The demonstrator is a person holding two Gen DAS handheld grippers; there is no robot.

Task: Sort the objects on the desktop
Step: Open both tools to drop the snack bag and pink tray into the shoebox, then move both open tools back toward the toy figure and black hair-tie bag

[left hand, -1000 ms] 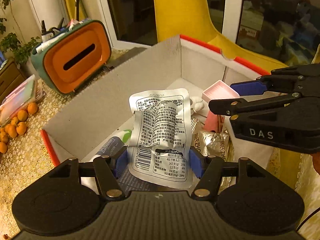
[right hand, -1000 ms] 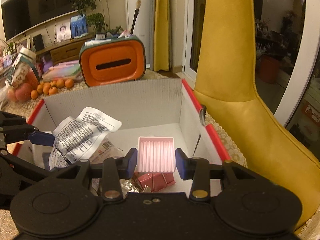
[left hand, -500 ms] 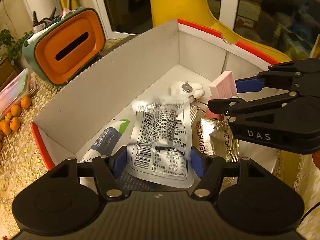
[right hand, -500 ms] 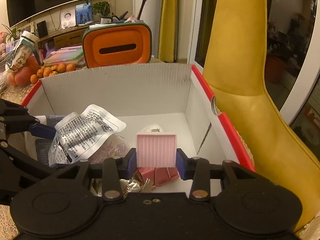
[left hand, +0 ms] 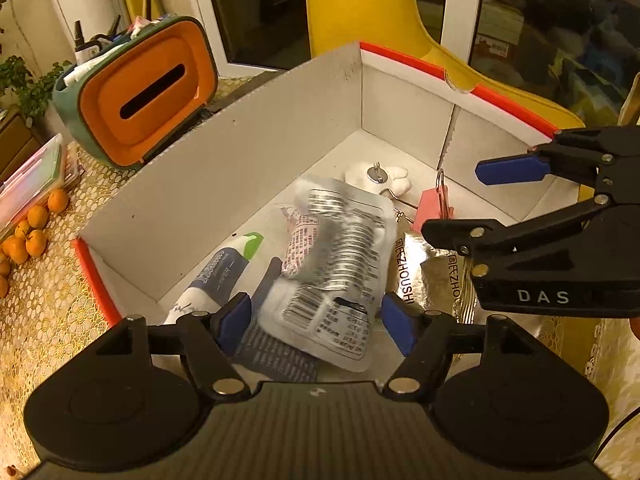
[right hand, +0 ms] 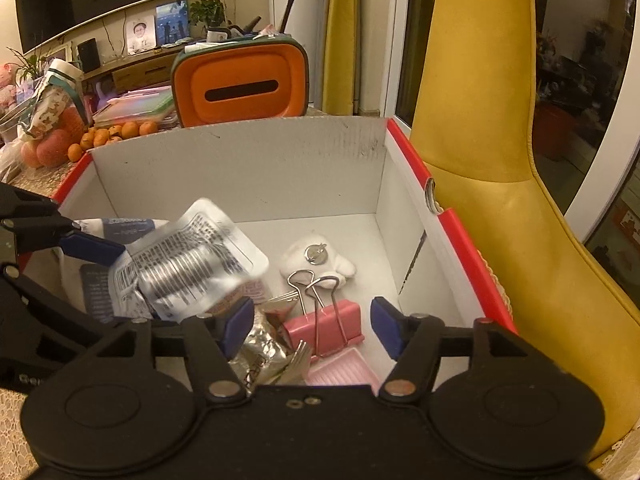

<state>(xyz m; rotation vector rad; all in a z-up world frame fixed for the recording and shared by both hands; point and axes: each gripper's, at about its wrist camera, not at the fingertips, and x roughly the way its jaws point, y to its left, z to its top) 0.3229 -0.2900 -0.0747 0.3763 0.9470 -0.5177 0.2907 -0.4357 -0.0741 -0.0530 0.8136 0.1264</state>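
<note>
On the left, a table (left hand: 48, 312) covered with a gold-patterned cloth is seen, with small oranges (left hand: 32, 228) beside stacked plastic cases and an orange-and-green tissue box (left hand: 144, 92) standing behind. In the middle, a white cardboard box (left hand: 248, 152) with red edges is set on the table as the collecting place for the sorted things. The left gripper (left hand: 314, 322) is held over the near edge of the box with its blue pads spread wide; nothing is gripped, and the silver snack packet (left hand: 340, 264) appears blurred between and beyond the pads, judged to be dropping or just landed on the pile. Inside the box, from left to right, a tube with a green cap (left hand: 224, 276), a dark printed card under the packet, a crinkled foil pouch (left hand: 424, 280), a small white plush charm (right hand: 316, 258), a pink binder clip (right hand: 326, 326) and a pale pink ribbed piece (right hand: 344, 370) at the near wall are seen. On the right, the right gripper (right hand: 312, 330) is likewise held wide open over the box, above the clip and the pink piece, with nothing between its pads. A yellow chair (right hand: 500, 120) stands past the box's right wall.
</note>
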